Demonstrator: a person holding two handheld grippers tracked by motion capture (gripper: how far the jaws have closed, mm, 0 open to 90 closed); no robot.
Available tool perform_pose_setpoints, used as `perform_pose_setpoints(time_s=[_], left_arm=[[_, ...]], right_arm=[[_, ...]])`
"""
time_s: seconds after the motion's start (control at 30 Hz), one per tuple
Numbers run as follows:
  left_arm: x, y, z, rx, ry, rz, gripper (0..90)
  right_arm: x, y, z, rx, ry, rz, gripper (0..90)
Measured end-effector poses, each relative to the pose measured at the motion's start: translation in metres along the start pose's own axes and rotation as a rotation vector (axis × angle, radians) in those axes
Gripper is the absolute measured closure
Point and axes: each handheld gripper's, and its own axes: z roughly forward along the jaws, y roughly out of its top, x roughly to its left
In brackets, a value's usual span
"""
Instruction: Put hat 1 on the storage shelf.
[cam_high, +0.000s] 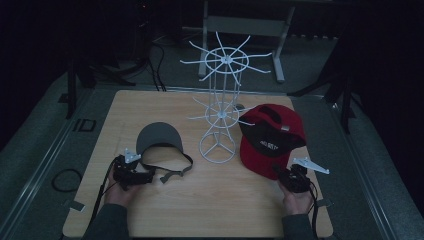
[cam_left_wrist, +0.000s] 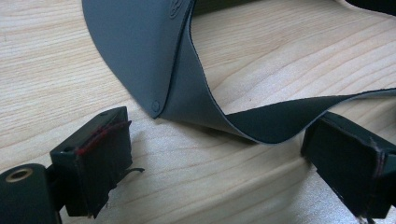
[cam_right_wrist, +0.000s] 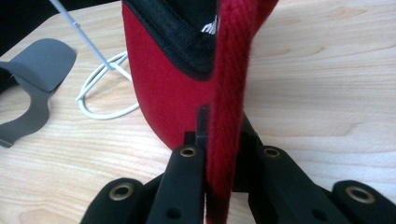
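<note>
The right gripper (cam_right_wrist: 219, 154) is clamped on the brim edge of the red fabric baseball cap (cam_high: 270, 136), right of centre. The left gripper (cam_left_wrist: 224, 158) stands wide around the grey foam visor's (cam_high: 159, 137) strap. Neither hangs on the white wire hat stand (cam_high: 220, 95) yet.

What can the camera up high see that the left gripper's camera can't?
The high view takes in the white wire rack, the red cap, whose brim the right gripper is shut on, and both of the person's hands. The left gripper view gives a close look at that gripper's open jaws, standing to either side of the visor's grey strap without pressing on it. Both show the grey visor lying on the wooden table, with the left gripper beside it.
</note>
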Motion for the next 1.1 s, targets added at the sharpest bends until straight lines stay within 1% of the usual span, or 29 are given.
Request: perform_pose_setpoints(time_s=[0.23,0.5,0.63,0.87,1.1], left_arm=[[0.0,0.0,0.0,0.0,0.001,-0.001,8.6],[0.0,0.0,0.0,0.0,0.001,-0.001,8.6],[0.0,0.0,0.0,0.0,0.001,-0.001,8.6],[0.0,0.0,0.0,0.0,0.001,-0.002,8.6],[0.0,0.0,0.0,0.0,0.001,-0.003,8.6]], right_arm=[[-0.002,0.013,-0.003,-0.021,-0.028,-0.025,86.2],[-0.001,0.03,-0.007,-0.041,-0.04,-0.048,86.2],[-0.003,0.037,-0.009,-0.048,-0.054,-0.048,86.2],[-0.012,0.044,-0.013,-0.055,-0.086,-0.034,86.2],[-0.015,0.056,-0.016,-0.069,-0.102,-0.051,86.2]])
